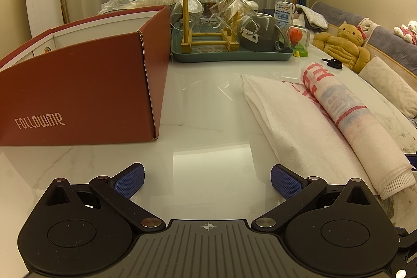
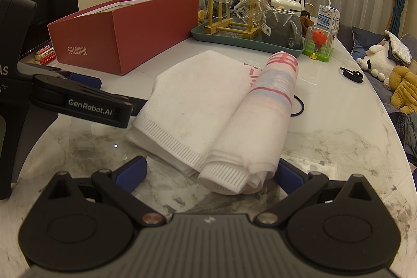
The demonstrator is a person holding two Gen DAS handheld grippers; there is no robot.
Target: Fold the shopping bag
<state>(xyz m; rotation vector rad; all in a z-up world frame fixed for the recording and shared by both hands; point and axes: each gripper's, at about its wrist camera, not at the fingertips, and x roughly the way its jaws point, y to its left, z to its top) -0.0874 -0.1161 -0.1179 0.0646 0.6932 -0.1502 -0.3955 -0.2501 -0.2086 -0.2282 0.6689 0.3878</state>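
1 tray (image 2: 203, 36) w/ glass cups (image 2: 221, 4), rack (image 2: 229, 25)

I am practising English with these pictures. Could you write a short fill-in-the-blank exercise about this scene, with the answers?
1. The bag is partly ___ into a tube on one side.
2. Both the left gripper and the right gripper are ___.
3. The box is ___ in colour.
4. The glasses stand on a green ___.

Answers: rolled; open; red; tray

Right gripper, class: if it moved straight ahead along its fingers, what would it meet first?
Probably the rolled end of the shopping bag, which lies on the table directly between the open fingers of the right gripper. Depth is uncertain, but nothing else appears nearer.
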